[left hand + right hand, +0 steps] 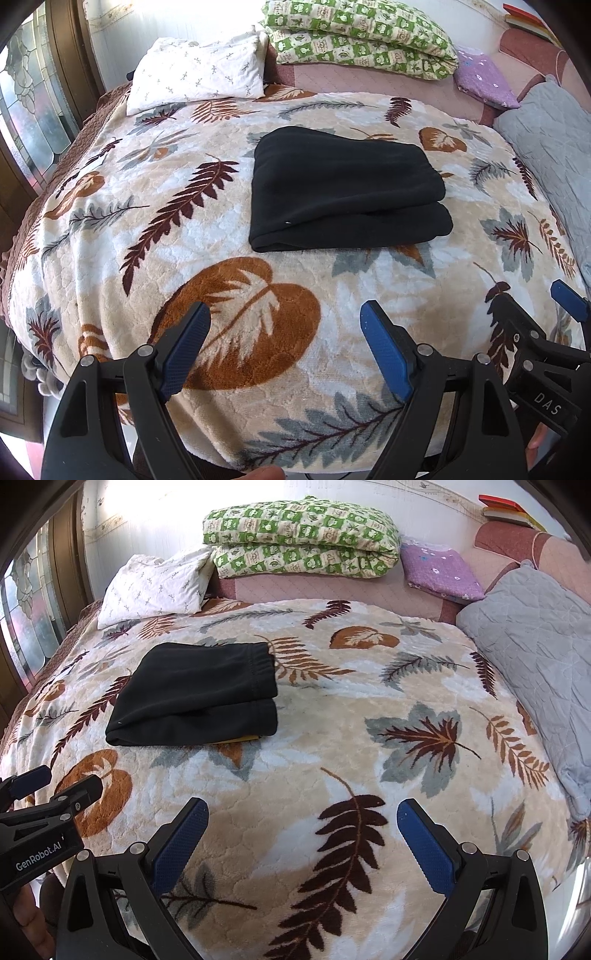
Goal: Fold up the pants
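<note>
Both the left gripper [284, 310] and right gripper [301, 808] spread wide, empty, near the folded pants [345, 192].

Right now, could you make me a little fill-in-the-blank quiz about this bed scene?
1. The folded pants are ____ in color.
2. Both the left gripper and the right gripper are ____, holding nothing.
3. The pants lie on a blanket patterned with ____.
4. The checkered quilt is cream and ____.

Missing words: black; open; leaves; green

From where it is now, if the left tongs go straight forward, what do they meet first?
Probably the leaf-patterned blanket just ahead of the open left tongs; the folded black pants lie further along, slightly right. Depth is unclear.
</note>
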`<state>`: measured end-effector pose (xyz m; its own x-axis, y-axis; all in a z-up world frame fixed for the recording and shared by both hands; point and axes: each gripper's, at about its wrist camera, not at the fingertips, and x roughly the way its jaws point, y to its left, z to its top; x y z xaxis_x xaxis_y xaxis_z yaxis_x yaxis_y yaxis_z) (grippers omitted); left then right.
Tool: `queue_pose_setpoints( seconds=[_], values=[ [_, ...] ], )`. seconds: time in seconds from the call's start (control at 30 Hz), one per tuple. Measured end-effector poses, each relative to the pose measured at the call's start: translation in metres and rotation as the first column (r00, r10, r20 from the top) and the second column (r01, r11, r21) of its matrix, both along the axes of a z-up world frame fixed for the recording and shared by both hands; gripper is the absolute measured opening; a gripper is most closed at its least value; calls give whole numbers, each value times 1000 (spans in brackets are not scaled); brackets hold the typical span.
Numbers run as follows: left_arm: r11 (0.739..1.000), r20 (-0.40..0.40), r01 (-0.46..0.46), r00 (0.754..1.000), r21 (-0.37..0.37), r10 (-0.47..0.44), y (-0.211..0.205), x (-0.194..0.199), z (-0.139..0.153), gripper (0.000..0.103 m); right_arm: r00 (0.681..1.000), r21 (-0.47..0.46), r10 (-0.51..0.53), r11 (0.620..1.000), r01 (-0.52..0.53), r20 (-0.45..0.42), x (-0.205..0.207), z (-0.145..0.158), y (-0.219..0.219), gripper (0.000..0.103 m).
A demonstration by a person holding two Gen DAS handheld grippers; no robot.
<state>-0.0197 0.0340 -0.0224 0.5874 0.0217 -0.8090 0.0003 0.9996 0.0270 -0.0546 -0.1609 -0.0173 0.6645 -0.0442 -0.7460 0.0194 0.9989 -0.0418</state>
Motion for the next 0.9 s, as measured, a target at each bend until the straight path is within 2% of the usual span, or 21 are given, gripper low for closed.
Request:
queue_pose_setpoints(
  seconds=[0.27, 0.57, 0.9],
  values=[
    [998, -36, 45, 998, -51, -47, -26, 8, -1, 84, 998, 4, -58, 998, 58, 9, -3, -1, -25, 103],
    [996, -43, 82, 996, -45, -84, -58, 7, -4, 84, 992, 27, -128, 991, 128, 3, -7, -6, -59, 103],
    [997, -40, 60, 997, -46, -62, -51, 8, -4, 84, 990, 39, -138, 990, 139, -8, -7, -10, -66, 103]
  ],
)
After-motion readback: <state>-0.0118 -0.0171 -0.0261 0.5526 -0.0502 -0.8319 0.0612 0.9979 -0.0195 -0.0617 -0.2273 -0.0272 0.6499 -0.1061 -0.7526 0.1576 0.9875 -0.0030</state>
